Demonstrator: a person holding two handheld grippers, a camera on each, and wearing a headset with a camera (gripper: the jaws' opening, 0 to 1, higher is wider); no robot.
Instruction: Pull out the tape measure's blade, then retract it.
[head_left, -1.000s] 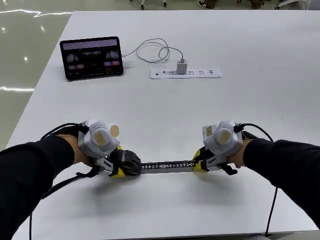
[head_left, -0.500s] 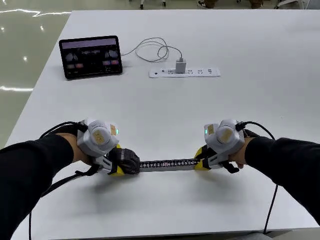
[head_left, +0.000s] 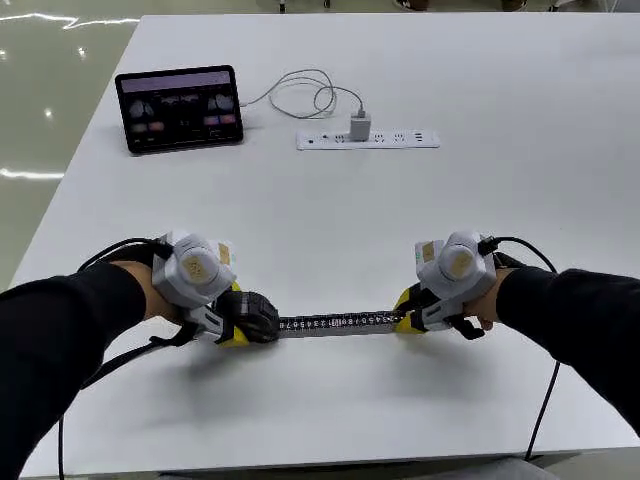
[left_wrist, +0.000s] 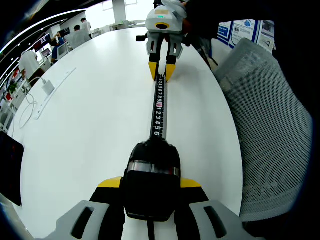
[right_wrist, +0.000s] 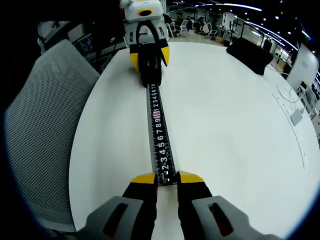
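Left tool (head_left: 238, 322) clamps the one tape measure (left_wrist: 151, 180), right tool (head_left: 405, 321) pinches its single extended blade (head_left: 335, 323).

white table (head_left: 450, 230) | glossy floor (head_left: 40, 110), pretty reflective | grey mesh chair (left_wrist: 270, 115) | behind it all — open office, ceiling strip lights (right_wrist: 235, 6)

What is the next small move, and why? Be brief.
Probably draw the right hand-held gripper, shut on the blade tip, a little farther from the tape measure case along the blade's line. The left hand-held gripper clamps the case, the blade runs straight, and little of it is out.
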